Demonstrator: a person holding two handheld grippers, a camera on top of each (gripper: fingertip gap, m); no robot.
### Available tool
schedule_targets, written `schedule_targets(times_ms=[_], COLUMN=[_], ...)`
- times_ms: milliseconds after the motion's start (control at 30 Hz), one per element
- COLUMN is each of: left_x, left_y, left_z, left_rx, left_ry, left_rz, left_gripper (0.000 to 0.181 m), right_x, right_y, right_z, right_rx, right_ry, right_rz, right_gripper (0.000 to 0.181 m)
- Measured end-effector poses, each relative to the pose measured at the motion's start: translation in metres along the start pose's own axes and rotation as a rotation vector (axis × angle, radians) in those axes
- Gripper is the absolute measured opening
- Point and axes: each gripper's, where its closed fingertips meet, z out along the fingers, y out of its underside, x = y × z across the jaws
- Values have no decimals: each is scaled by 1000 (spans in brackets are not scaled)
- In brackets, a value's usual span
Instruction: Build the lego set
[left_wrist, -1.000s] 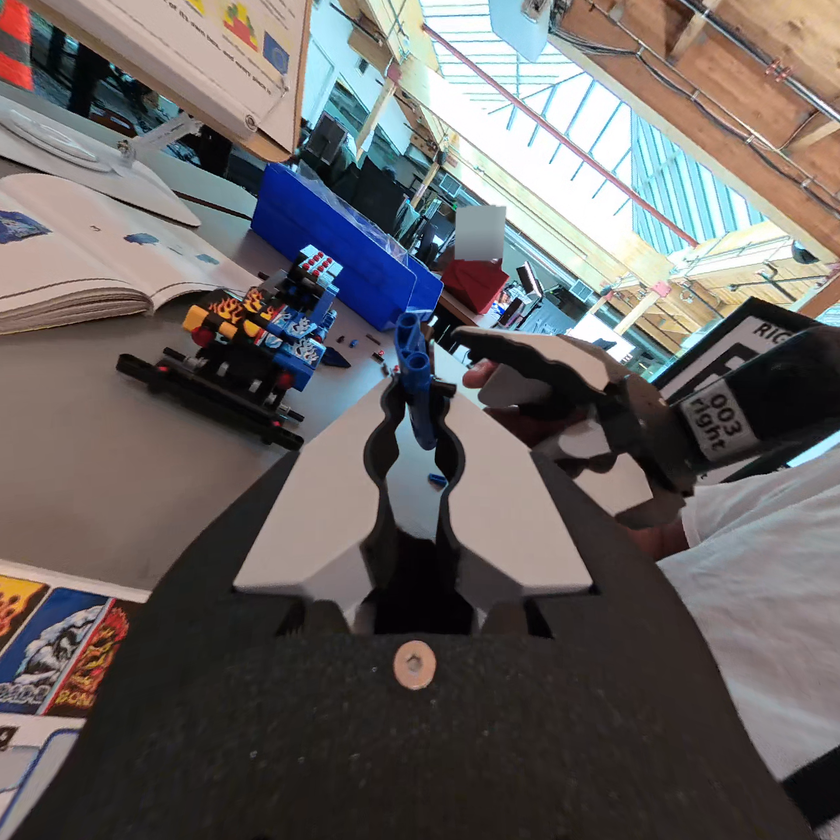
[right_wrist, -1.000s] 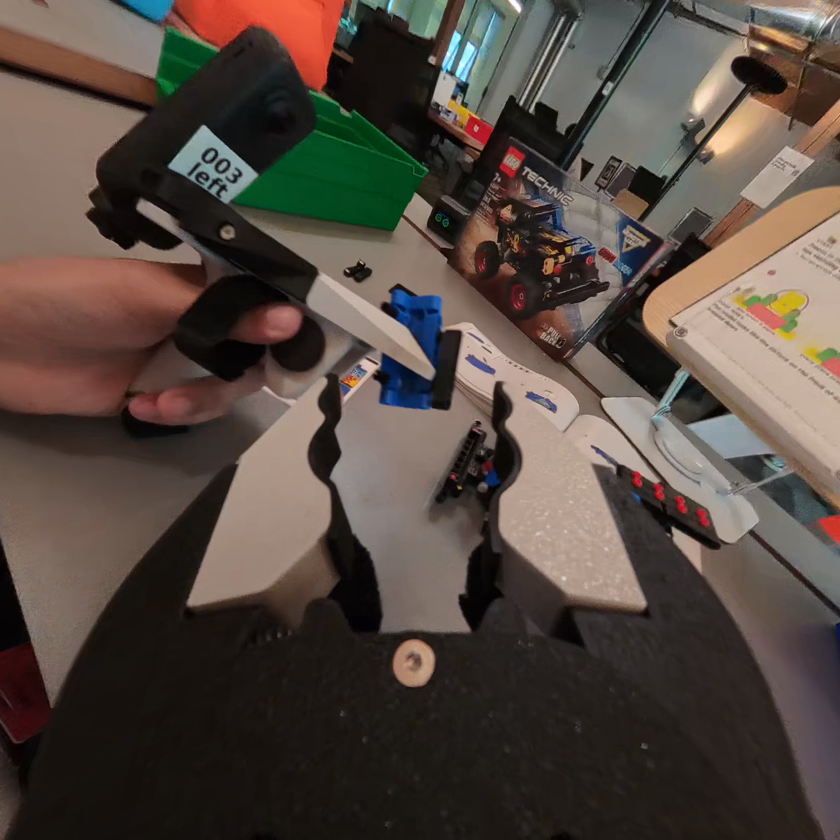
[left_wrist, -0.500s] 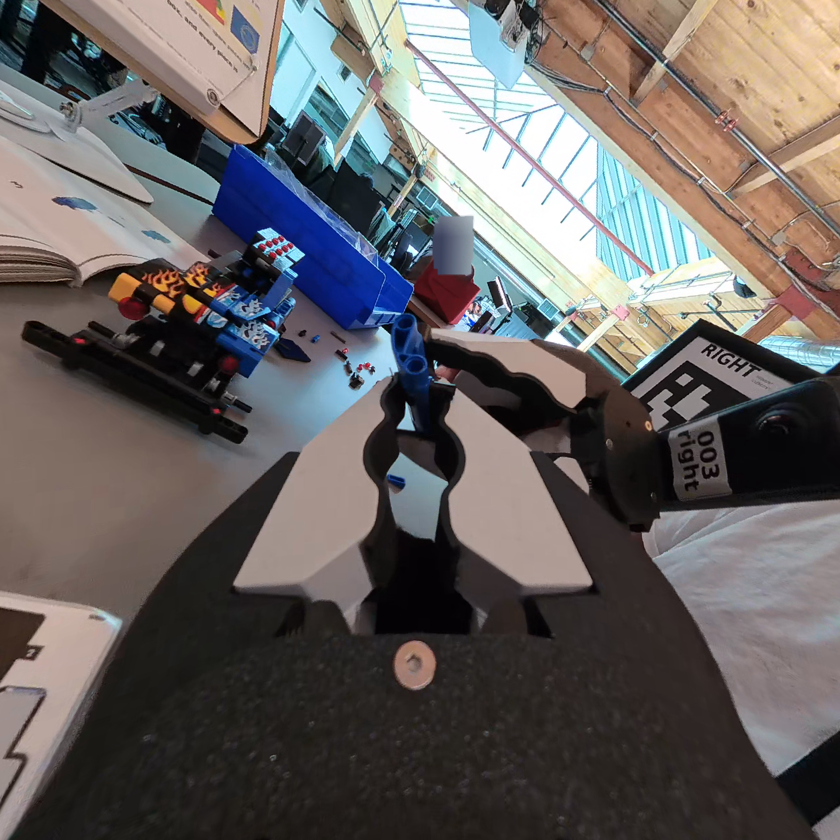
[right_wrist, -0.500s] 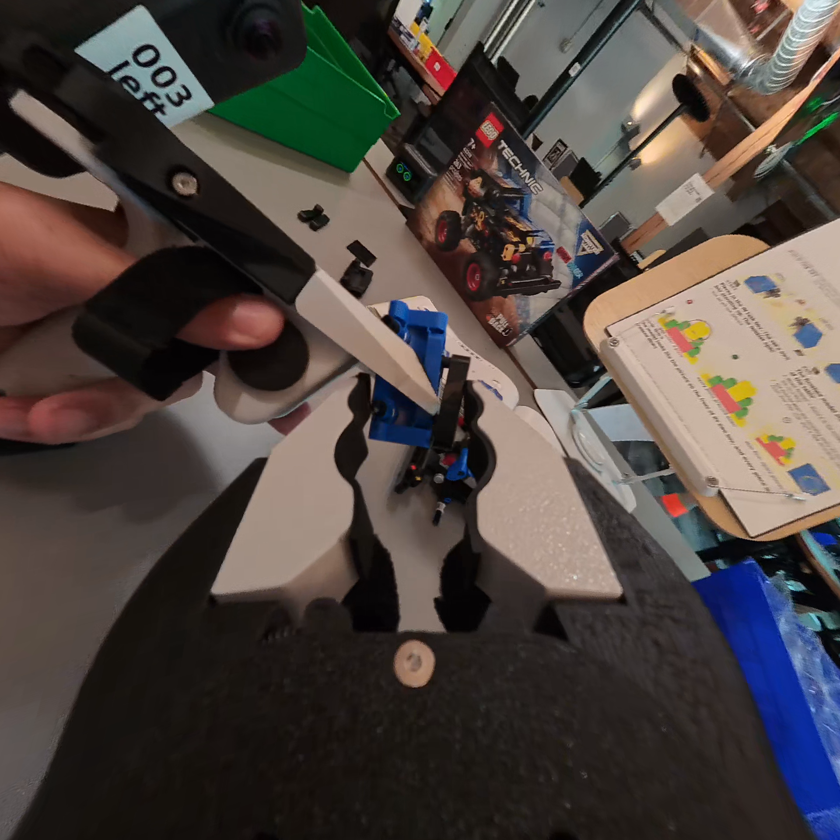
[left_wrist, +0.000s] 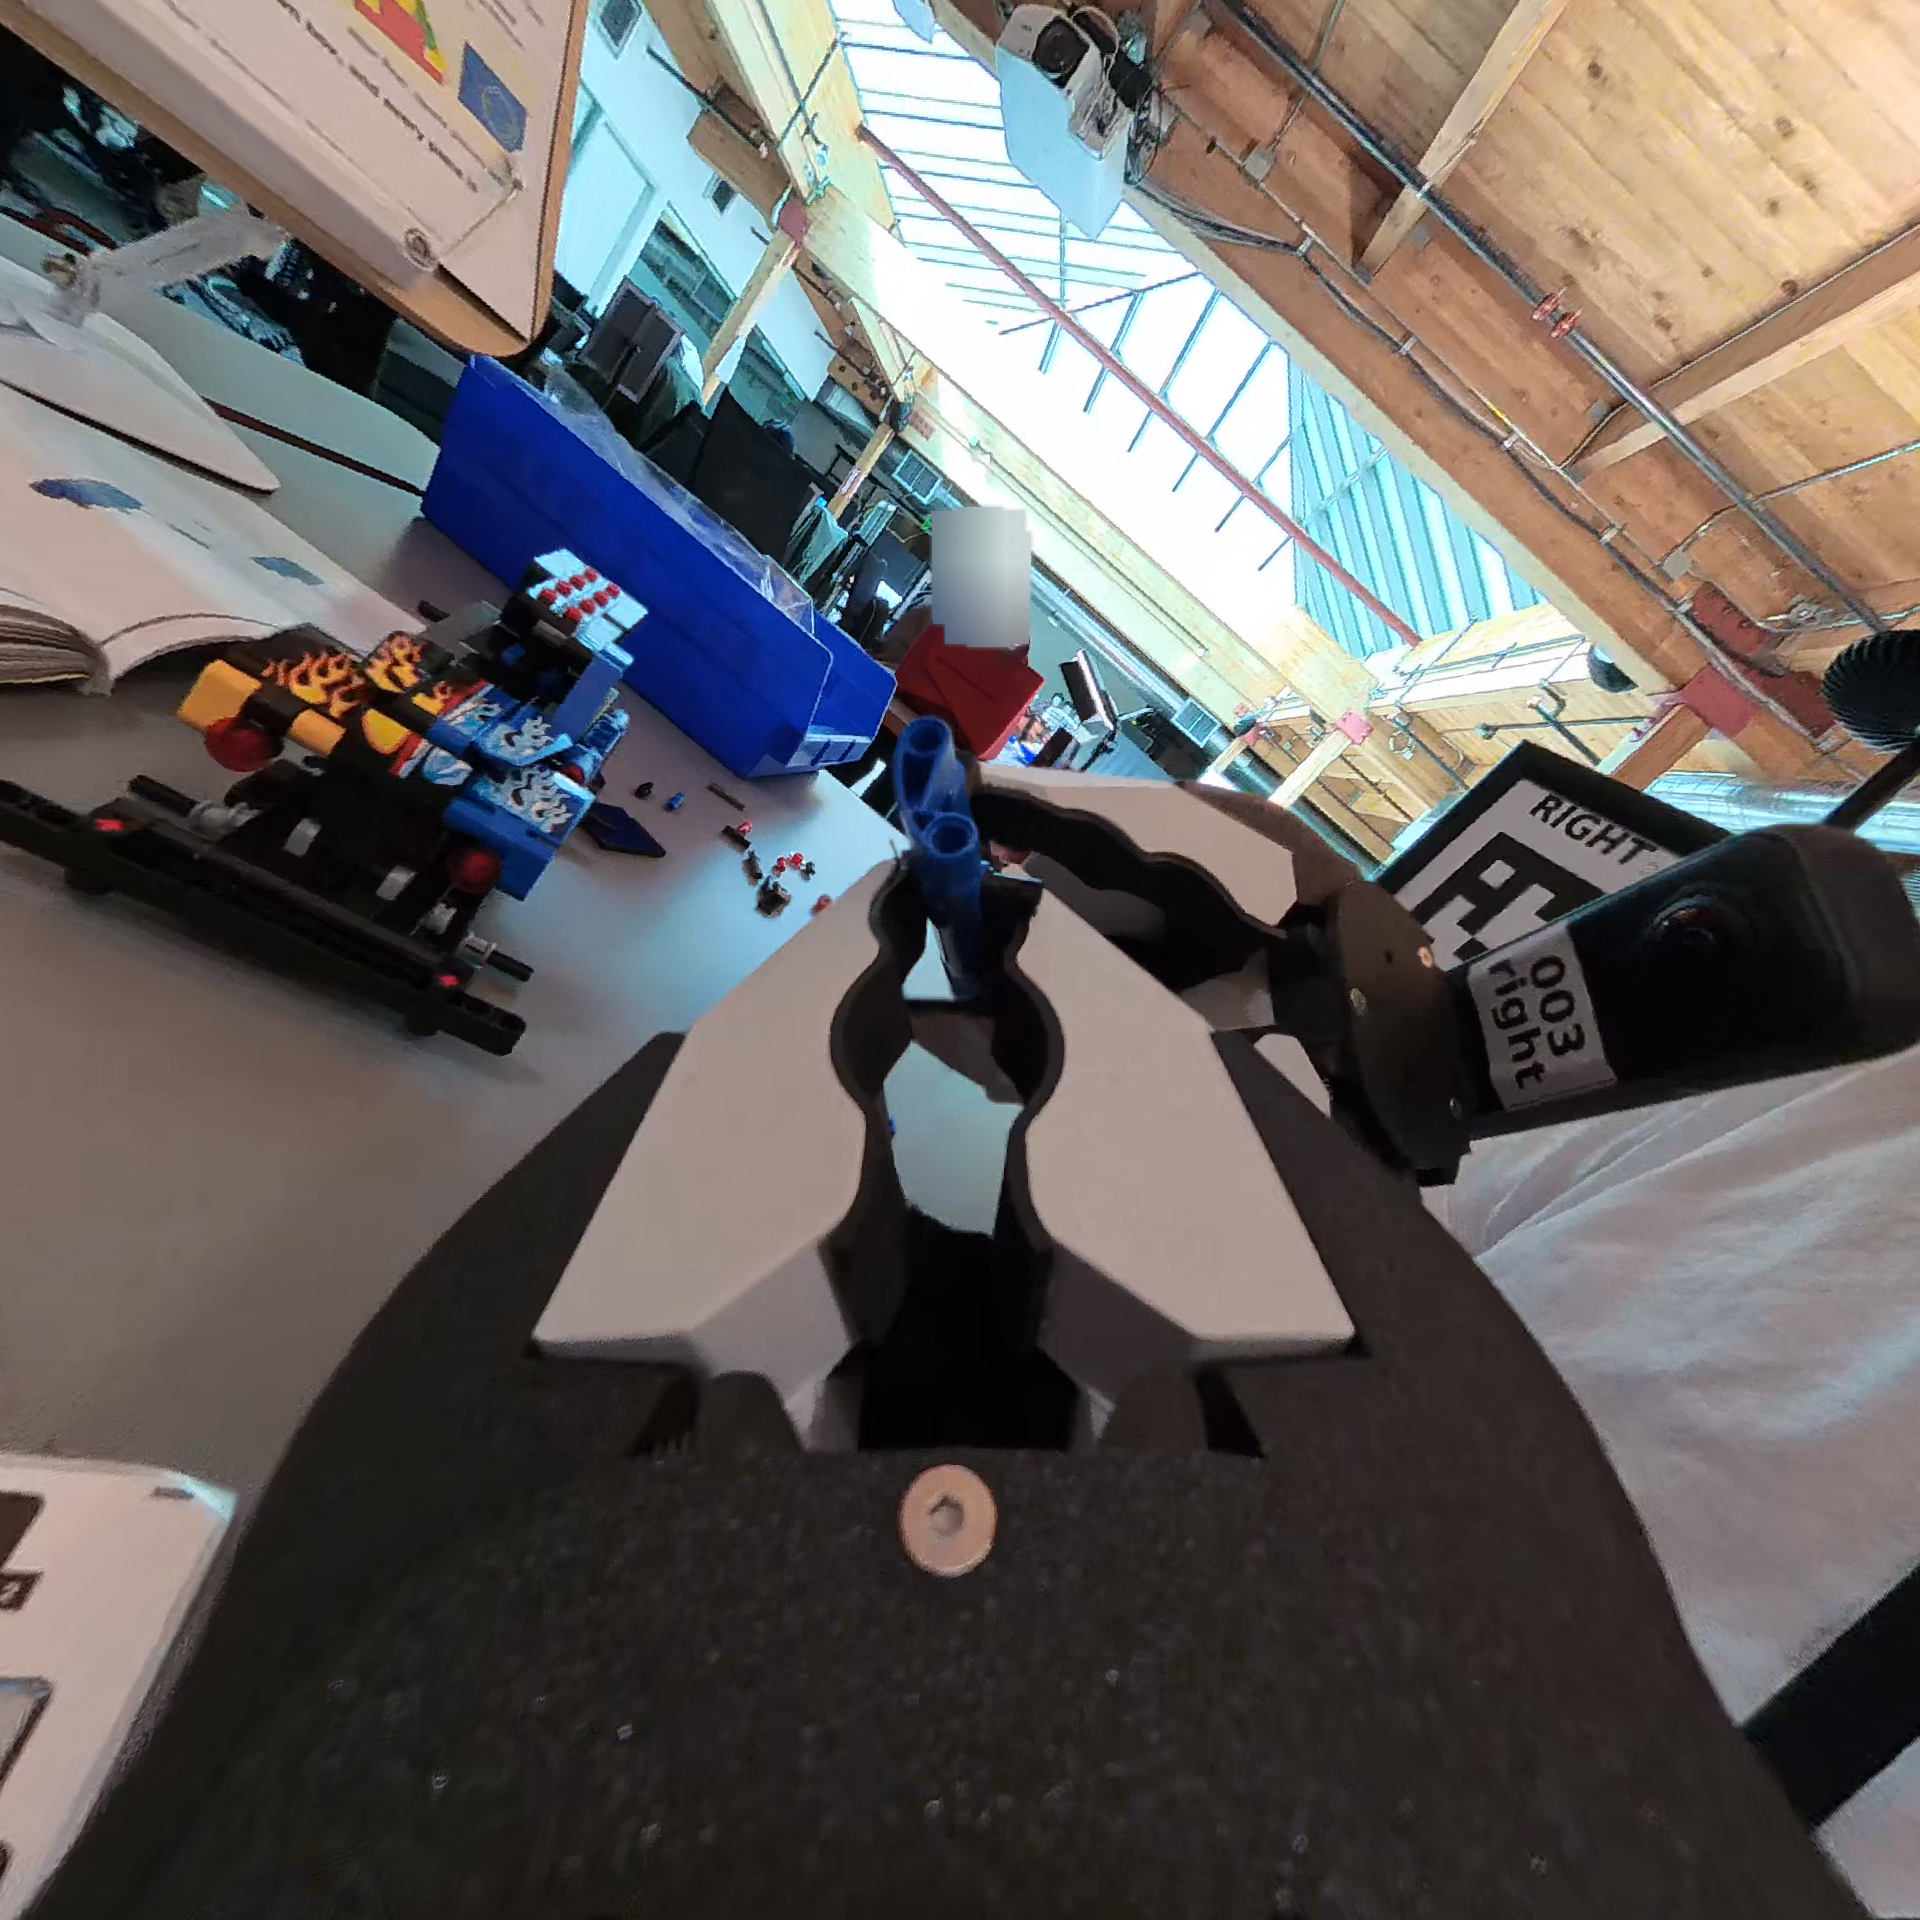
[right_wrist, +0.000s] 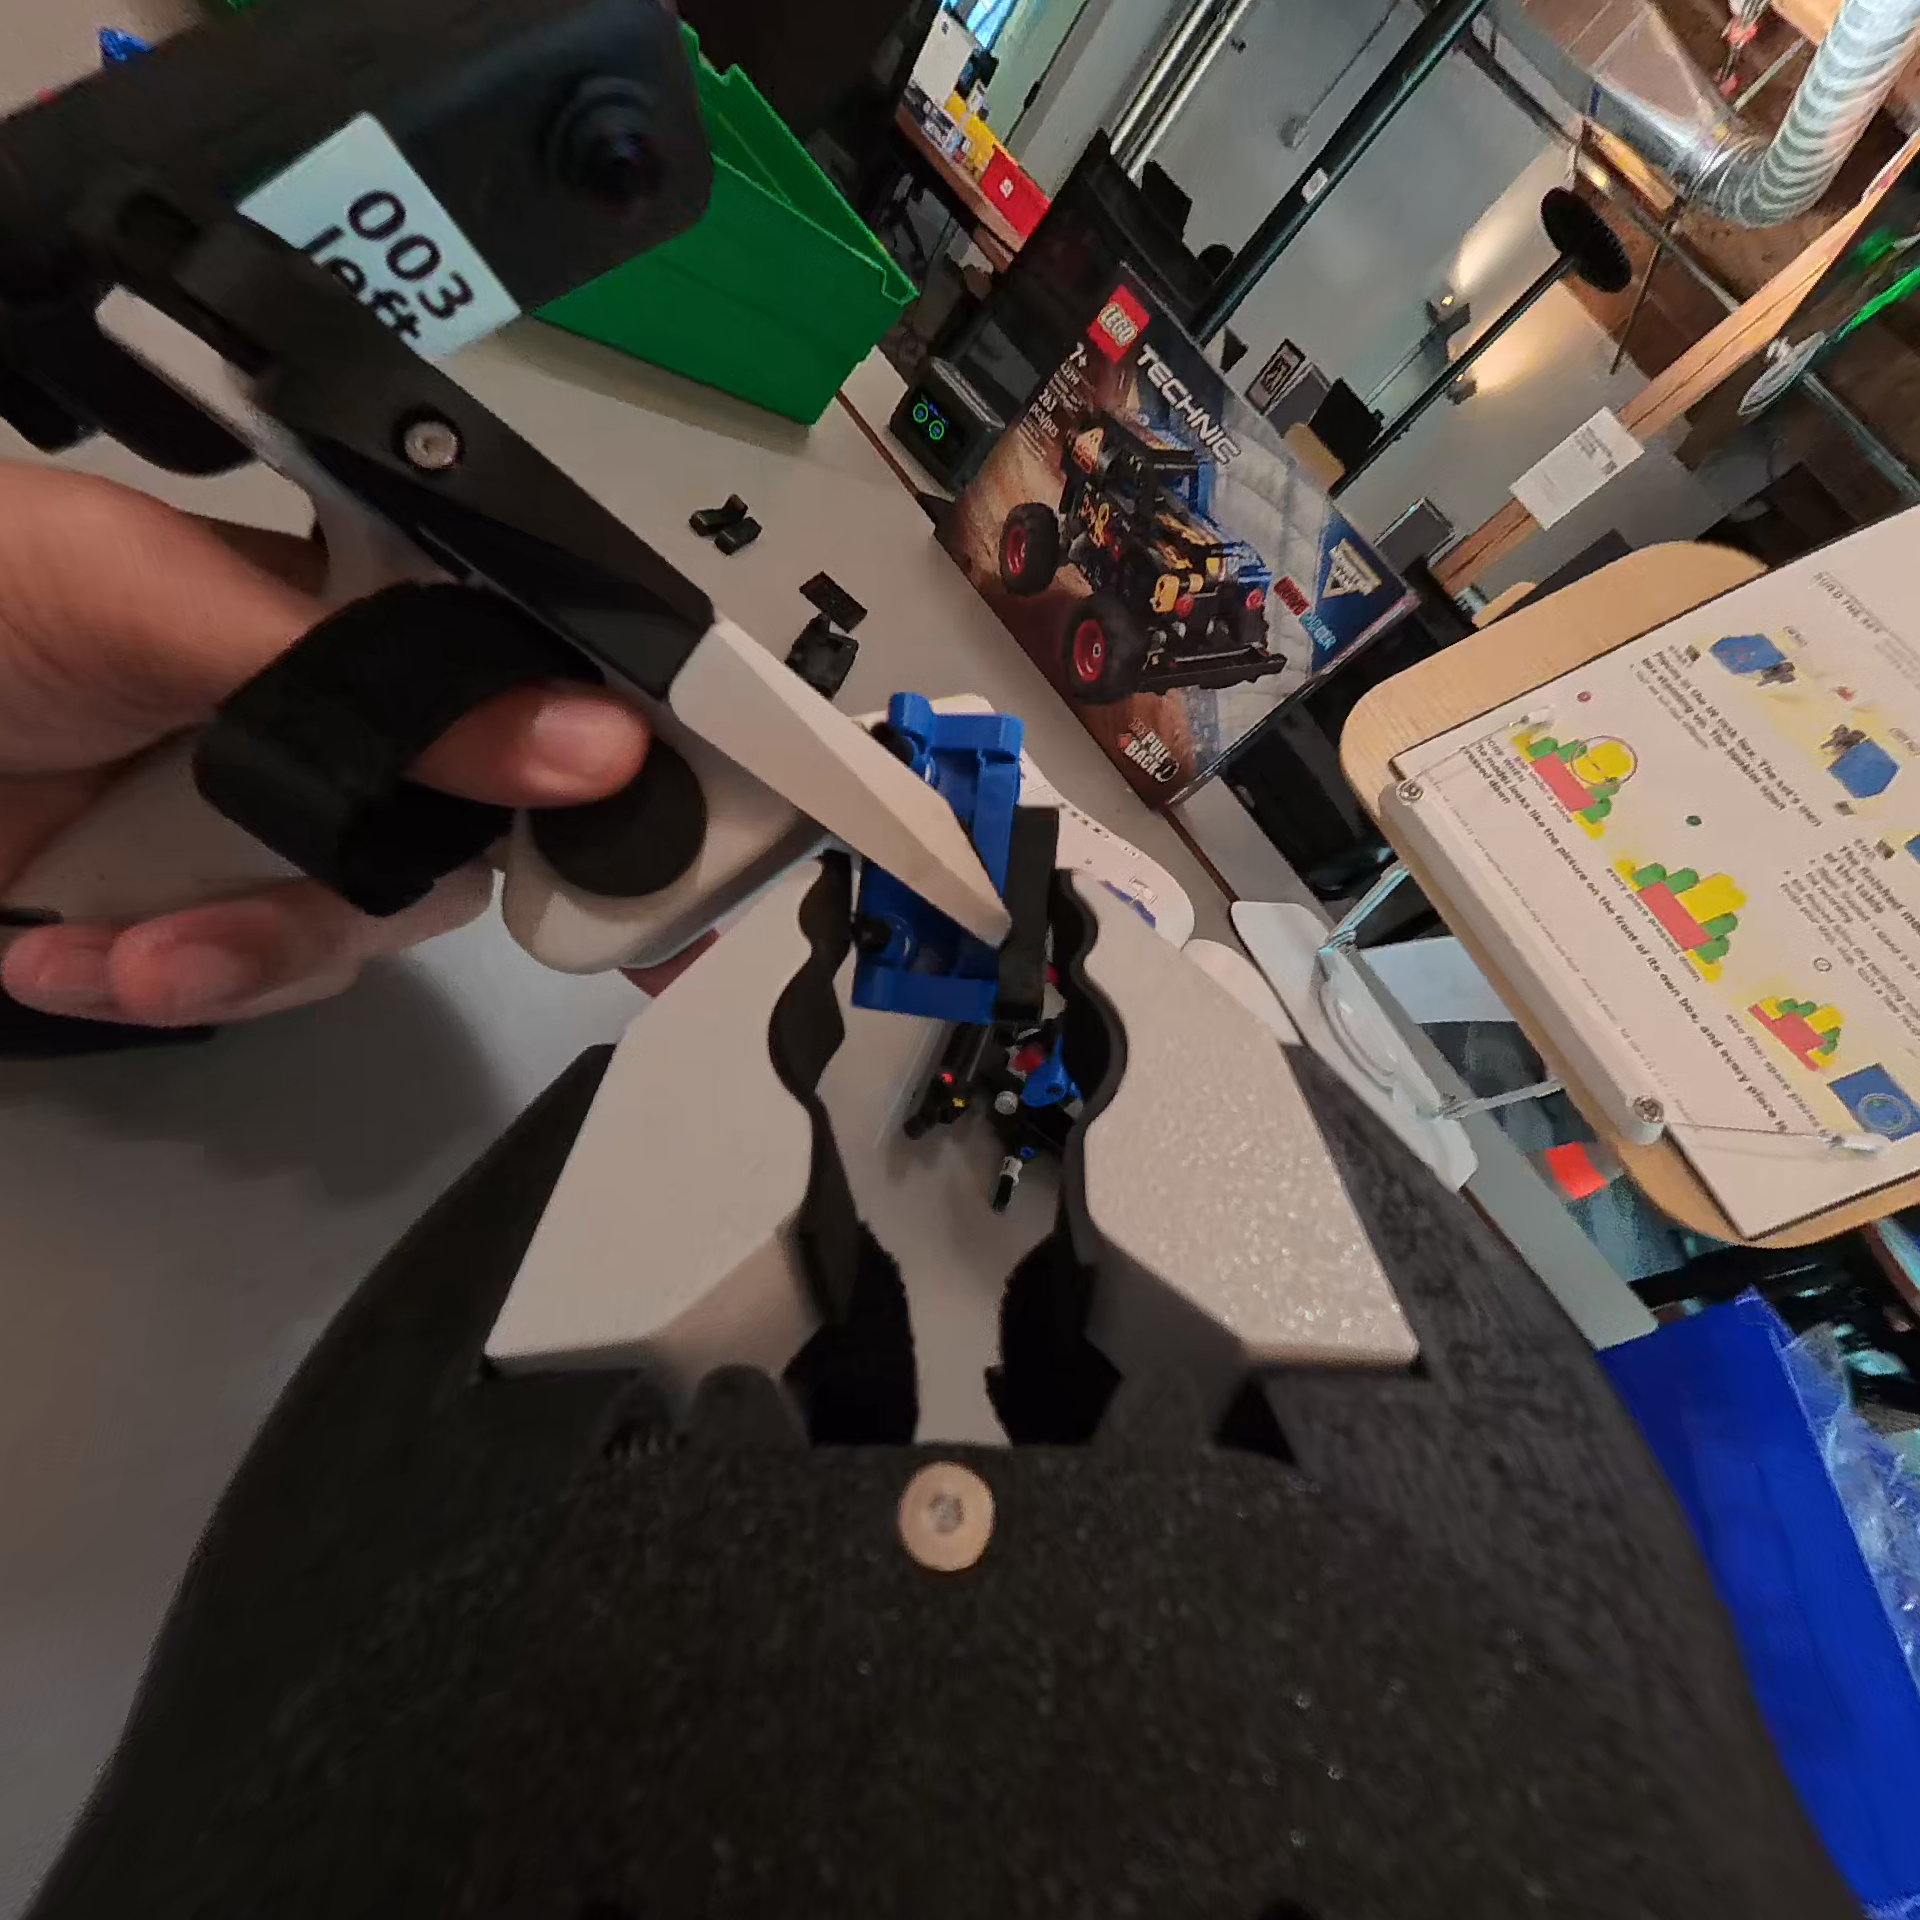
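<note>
Held up above the grey tabletop (left_wrist: 187, 1143), the small blue plastic Lego sub-assembly with a black beam along one side (right_wrist: 951, 873) sits clenched at the tips of the left gripper (left_wrist: 951, 914). The right gripper (right_wrist: 951, 935) has its jaws parted around that same piece, apparently not yet pressing on it. It looks light, rigid and a little slick; I'd take it by the flat blue sides, since squeezing near the black beam might pop the joint. The half-built flame-patterned truck chassis (left_wrist: 343, 800) waits on the tabletop.
</note>
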Motion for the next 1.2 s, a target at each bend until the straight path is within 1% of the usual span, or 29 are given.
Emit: schedule_targets(times_ms=[67,233,333,400,533,600,633,667,700,733,800,867,900,933,1000,1100,1133,1200], left_x=[0,-2,0,2,0,0,1,5,8,9,16,31,39,45,50,51,52,53], left_y=[-5,-2,-2,-3,0,1,-1,-4,-5,-6,-8,-2,3,7,13,19,23,30], left_z=[-2,0,-2,-2,-1,-2,-3,-5,-6,-7,-8,-7,-6,-5,-2,1,2,5], left_rx=[16,19,34,49,20,-21,-32,-37,-65,-93,-94,-116,-126,-129,-141,-161,-171,-202], left_ry=[-6,14,30,25,20,26,35,49,55,32,16,71,114,151,177,170,171,157], left_rz=[21,-40,-77,-63,-46,-4,24,76,153,251,452,564,580,574,545,555,573,617], left_gripper=[8,8,8,8,8,8,8,8,8,9,9,9,9,9,9,8,8,8], right_x=[4,4,3,3,3,1,-2,-6,-13,-14,9,20,20,18,11,2,2,0], right_y=[1,8,7,6,8,8,7,6,4,3,-5,-22,-27,-28,-28,-30,-28,-24], right_z=[-2,3,3,2,2,1,-3,-10,-21,-33,-47,-61,-65,-65,-66,-68,-66,-66], right_rx=[-7,-44,-41,-34,-24,-9,5,25,48,68,149,253,272,271,276,273,262,250], right_ry=[-6,64,60,63,58,-15,-94,-197,-338,-457,-509,-624,-676,-697,-717,-751,-742,-736], right_rz=[40,-65,-75,-95,-102,-14,35,97,173,254,446,619,655,649,578,541,527,498], right_gripper=[49,41,37,36,37,38,38,44,46,48,53,44,40,36,23,19,15,12])
